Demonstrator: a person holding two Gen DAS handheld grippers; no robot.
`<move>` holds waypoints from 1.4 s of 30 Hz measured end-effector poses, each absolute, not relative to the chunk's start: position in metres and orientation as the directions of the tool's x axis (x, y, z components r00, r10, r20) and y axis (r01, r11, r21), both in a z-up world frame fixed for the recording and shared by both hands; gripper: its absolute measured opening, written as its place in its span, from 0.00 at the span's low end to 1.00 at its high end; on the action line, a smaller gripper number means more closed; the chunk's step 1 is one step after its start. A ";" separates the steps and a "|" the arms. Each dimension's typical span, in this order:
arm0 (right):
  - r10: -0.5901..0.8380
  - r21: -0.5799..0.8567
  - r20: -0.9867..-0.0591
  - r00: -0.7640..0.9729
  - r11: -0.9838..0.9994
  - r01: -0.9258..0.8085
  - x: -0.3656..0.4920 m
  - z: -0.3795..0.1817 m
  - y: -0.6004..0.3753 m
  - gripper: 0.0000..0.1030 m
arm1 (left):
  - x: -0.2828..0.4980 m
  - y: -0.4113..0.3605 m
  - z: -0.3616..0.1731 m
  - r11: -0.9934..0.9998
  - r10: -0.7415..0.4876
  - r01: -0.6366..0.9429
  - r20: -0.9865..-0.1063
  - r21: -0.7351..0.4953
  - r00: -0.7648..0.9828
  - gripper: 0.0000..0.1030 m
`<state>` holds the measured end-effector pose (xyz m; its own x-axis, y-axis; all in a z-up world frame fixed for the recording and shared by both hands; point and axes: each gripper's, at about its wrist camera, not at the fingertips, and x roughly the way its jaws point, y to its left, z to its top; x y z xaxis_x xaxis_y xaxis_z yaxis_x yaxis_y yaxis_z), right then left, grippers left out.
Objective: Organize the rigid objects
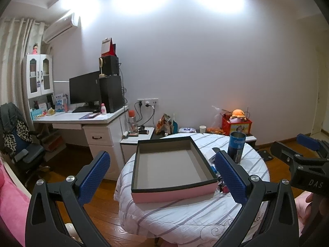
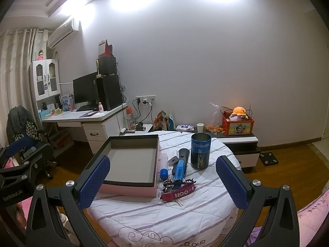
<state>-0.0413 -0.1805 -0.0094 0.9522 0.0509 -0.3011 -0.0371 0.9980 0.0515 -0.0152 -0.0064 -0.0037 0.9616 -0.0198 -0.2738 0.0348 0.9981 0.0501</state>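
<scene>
Pink-walled shallow cardboard box (image 2: 131,160) with black rim sits empty on quilt-covered round counter (image 2: 197,212); dark blue cylindrical tin (image 2: 200,154), blue stapler (image 2: 180,168), red strap keyring (image 2: 178,192) just right. Left tongs (image 1: 162,177), right tongs (image 2: 162,180) both spread wide, holding nothing.

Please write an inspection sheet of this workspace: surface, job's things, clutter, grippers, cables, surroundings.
Surface: round table under a white striped quilted cover.
Job's things: pink box, open and empty, on the table's left; to its right a blue tin, white charger, black remote, blue stapler, blue-capped bottle, hair clip, red lanyard with keys.
Clutter: nothing seen.
Grippers: left gripper and right gripper both open, holding nothing, above the table's near edge.
Cables: plugged into the wall sockets, off the table.
Surroundings: desk with monitor, office chair, low cabinet with orange plush.
</scene>
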 end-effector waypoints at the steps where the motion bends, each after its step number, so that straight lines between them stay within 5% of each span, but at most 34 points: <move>1: 0.052 0.052 -0.302 0.952 0.998 -0.038 -0.041 -0.010 -0.181 1.00 | -0.015 -0.006 -0.003 0.998 -0.021 0.035 -0.273 0.048 0.962 1.00; 42: 0.048 0.029 -0.319 0.946 0.999 -0.041 -0.040 -0.009 -0.175 1.00 | -0.011 -0.010 -0.009 0.998 -0.025 0.042 -0.284 0.051 0.959 1.00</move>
